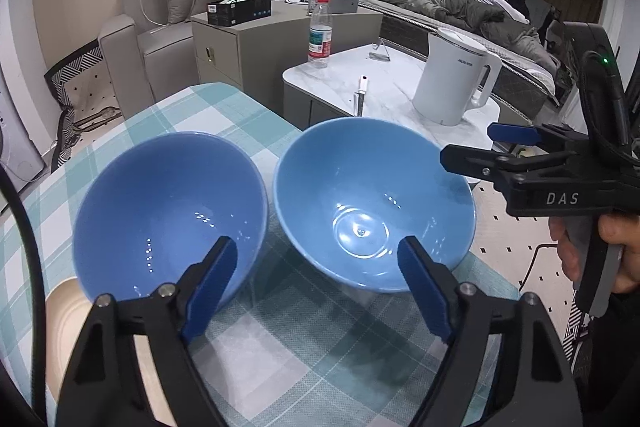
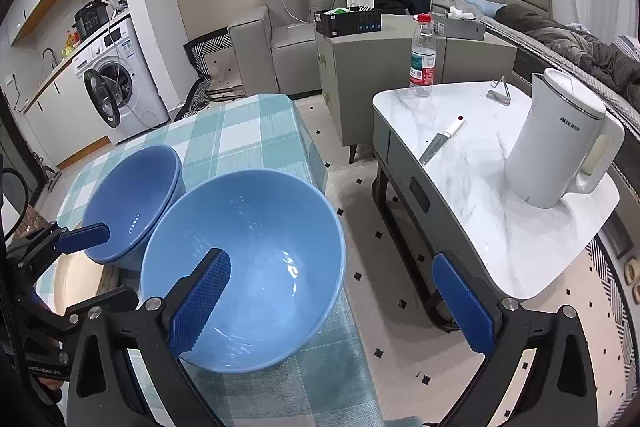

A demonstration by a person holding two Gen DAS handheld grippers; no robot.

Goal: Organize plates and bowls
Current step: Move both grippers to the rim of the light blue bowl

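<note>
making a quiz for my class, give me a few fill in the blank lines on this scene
1. The two bowls on the checked tablecloth are ____ in colour.
2. The left bowl is a stack of ____ bowls.
3. The white kettle stands on the ____ table.
4. The fingers of the left gripper are ____.

Missing words: blue; two; marble; open

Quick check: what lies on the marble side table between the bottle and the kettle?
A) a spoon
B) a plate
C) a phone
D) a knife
D: a knife with a white handle lies on the marble table between the bottle and the kettle.
</note>
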